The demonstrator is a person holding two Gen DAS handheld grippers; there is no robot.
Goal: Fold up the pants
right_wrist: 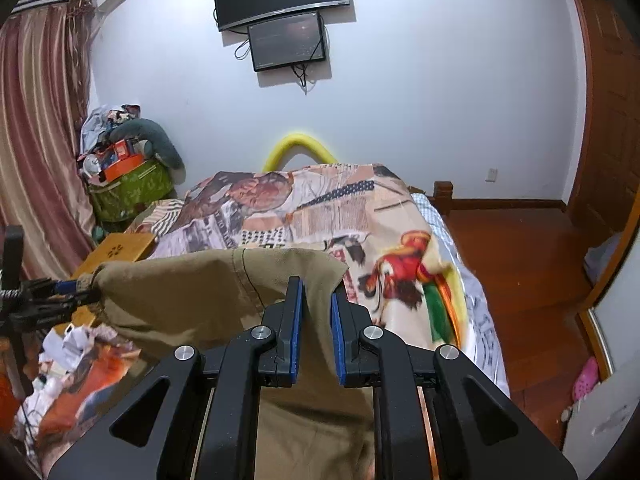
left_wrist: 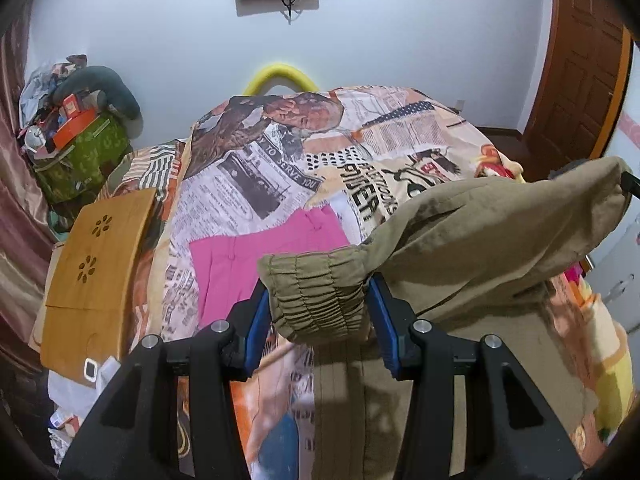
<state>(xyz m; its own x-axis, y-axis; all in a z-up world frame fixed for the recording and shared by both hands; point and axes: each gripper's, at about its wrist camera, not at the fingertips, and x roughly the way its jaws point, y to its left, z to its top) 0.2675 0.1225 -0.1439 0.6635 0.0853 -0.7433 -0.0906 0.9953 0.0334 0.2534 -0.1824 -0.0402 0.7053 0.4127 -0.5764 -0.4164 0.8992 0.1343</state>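
Note:
Khaki pants (left_wrist: 480,240) hang in the air above the bed, stretched between both grippers. My left gripper (left_wrist: 318,300) is shut on the gathered elastic waistband, which bulges between its blue pads. The cloth runs right to the other gripper's tip (left_wrist: 630,182) at the frame's edge. In the right wrist view my right gripper (right_wrist: 316,292) is shut on the pants' upper edge (right_wrist: 192,292), with fabric pinched between the pads. The left gripper (right_wrist: 68,288) shows at far left, holding the other end. The lower part of the pants drapes down under both grippers, out of view.
A pink folded garment (left_wrist: 256,256) lies on the newspaper-print bedcover (left_wrist: 260,168). A wooden lap desk (left_wrist: 100,264) sits at the bed's left side, with a green bag of clutter (left_wrist: 80,160) behind it. Wood floor (right_wrist: 520,260) and a door lie to the right.

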